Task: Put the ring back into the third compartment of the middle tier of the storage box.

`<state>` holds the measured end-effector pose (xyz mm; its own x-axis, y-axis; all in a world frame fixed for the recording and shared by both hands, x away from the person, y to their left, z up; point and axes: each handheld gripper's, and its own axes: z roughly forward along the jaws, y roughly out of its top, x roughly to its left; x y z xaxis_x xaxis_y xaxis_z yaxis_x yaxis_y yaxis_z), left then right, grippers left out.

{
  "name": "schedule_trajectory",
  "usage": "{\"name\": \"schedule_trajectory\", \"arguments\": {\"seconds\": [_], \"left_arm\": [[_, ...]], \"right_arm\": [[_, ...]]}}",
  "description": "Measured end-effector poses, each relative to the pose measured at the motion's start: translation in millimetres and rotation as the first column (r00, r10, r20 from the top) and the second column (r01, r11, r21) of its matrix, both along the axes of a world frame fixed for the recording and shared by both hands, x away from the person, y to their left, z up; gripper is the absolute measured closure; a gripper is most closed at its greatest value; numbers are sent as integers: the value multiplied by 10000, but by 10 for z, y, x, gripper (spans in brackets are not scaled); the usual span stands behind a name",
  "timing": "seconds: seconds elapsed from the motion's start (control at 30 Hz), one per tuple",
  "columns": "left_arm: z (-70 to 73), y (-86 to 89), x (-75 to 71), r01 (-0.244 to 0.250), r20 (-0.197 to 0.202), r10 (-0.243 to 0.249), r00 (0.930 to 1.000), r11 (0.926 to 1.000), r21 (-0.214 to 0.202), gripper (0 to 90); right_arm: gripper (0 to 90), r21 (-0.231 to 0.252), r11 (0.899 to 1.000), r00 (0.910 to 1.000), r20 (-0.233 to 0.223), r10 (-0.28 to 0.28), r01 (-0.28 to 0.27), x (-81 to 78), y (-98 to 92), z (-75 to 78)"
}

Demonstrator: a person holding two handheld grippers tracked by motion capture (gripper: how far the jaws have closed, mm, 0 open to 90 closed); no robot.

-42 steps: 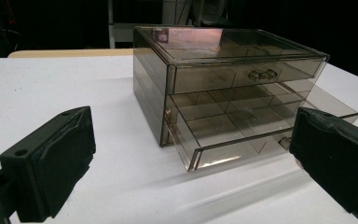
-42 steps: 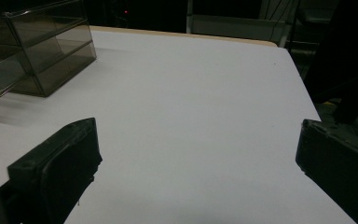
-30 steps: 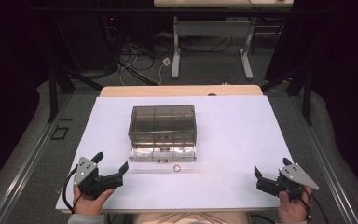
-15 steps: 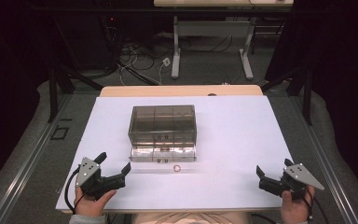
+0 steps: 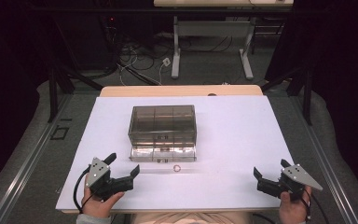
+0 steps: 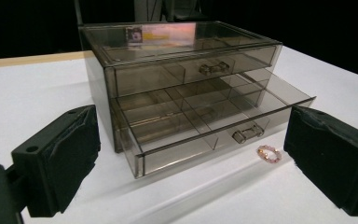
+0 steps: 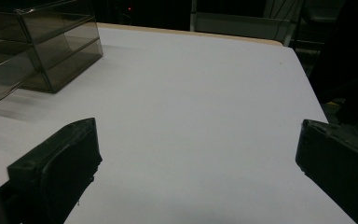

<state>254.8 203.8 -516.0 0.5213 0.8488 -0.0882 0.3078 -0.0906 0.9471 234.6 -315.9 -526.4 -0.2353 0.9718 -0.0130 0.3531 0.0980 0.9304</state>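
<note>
A smoky transparent drawer box [image 5: 163, 122] stands mid-table, its lower drawer [image 5: 163, 153] pulled out toward me and its upper drawer closed. In the left gripper view the open drawer [image 6: 200, 123] shows bare compartments. A small pink beaded ring [image 5: 177, 168] lies on the white tabletop just in front of the drawer's right part; it is also the ring [image 6: 268, 154] near the right jaw in the left gripper view. My left gripper [image 5: 123, 164] is open at the front left, pointing at the box. My right gripper [image 5: 270, 168] is open at the front right, holding nothing.
The white table [image 5: 242, 130] has a wooden strip [image 5: 182, 90] along its far edge. Beyond it are desk legs and cables on the floor [image 5: 177, 56]. The box's corner [image 7: 37, 42] shows at the upper left of the right gripper view.
My left gripper has drifted slightly to the right along the front edge. The right gripper has barely moved. The box and ring are where they were.
</note>
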Motion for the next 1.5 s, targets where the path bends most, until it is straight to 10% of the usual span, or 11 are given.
{"name": "schedule_trajectory", "arguments": {"seconds": [0.7, 1.5], "left_arm": [[-57, -392, 20, 885, -346, -865, 9957, 9941, 623, 157], [-112, -820, 84, 1926, -530, -1867, 9810, 9702, 1470, 259]], "right_arm": [[0, 232, 9997, 9999, 127, -60, 57, 40, 8, -58], [0, 308, 9995, 10000, -63, -63, 65, 58, 19, -89]]}}
